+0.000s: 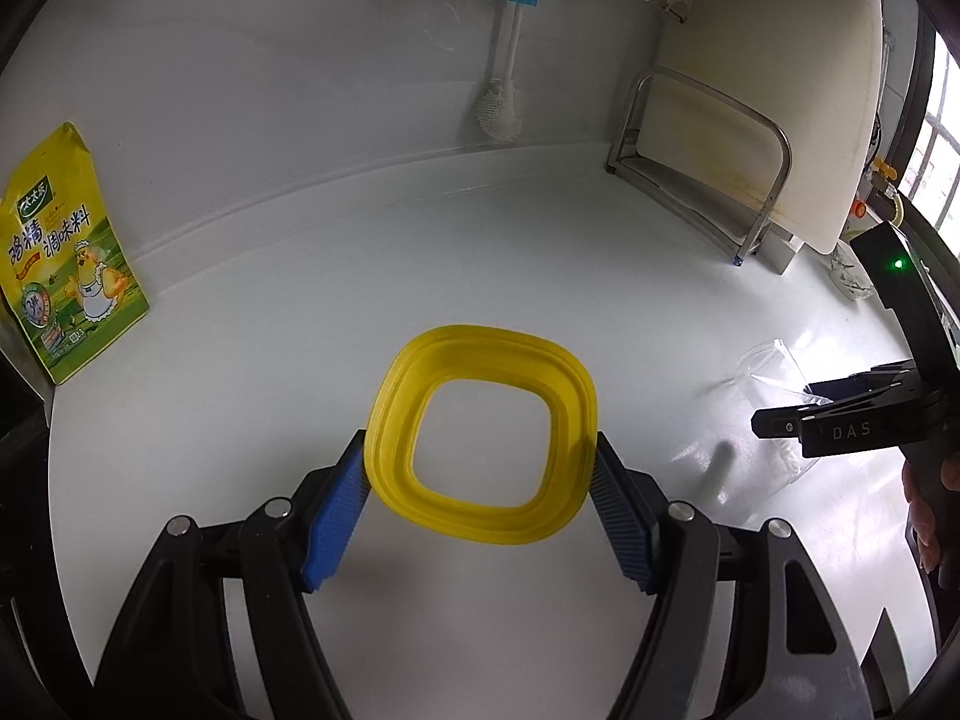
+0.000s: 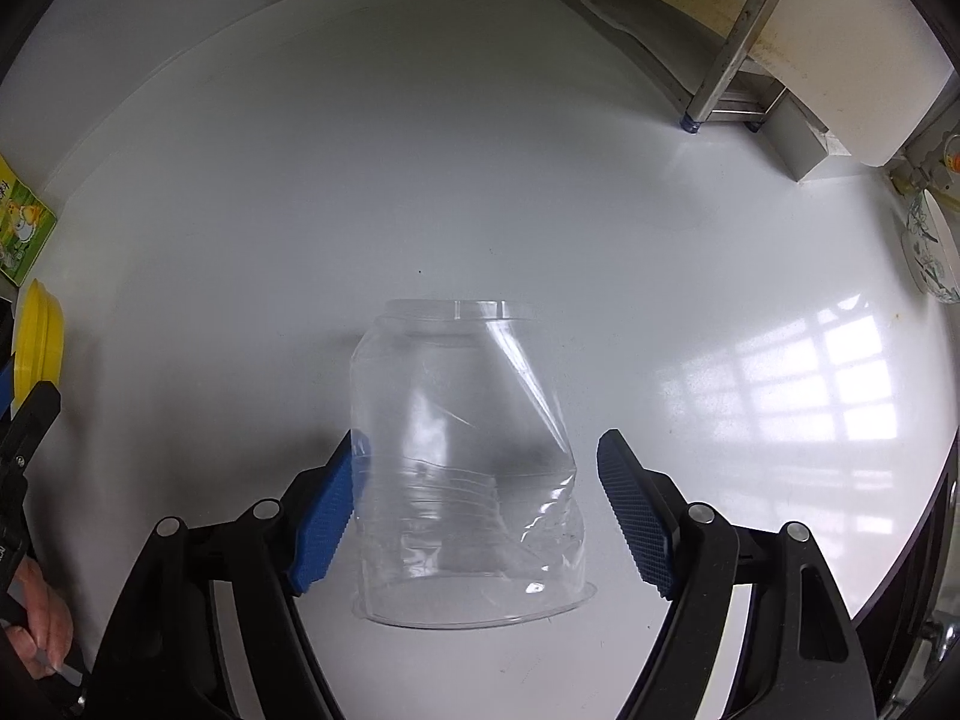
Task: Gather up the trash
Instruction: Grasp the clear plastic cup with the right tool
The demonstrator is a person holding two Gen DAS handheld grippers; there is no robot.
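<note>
Now the left tool [image 1: 480, 480] pinches a yellow ring lid [image 1: 483, 435] by its two outer edges, one blue pad pressed to each side, so the lid sits squarely between the fingers and reaches forward past their tips, its square hole showing the white worktop [image 1: 300, 300] below. Whether the lid rests on the worktop or hangs above it cannot be told. The right tool [image 2: 480, 498] is spread wide around a crumpled clear plastic jar [image 2: 462, 462] that lies on its side between the fingers, its mouth pointing away from the tool and its base close in. The left pad [image 2: 327, 516] touches or nearly touches the jar wall; the right pad stands just apart from it. From the left wrist view the jar shows well off to the right of the left tool, with the right tool at it. A yellow seasoning pouch [image 1: 63, 258] stands far forward and left of the left tool, and a metal rack [image 1: 702, 168] holding a cutting board [image 1: 774, 90] stands far forward and right.
</note>
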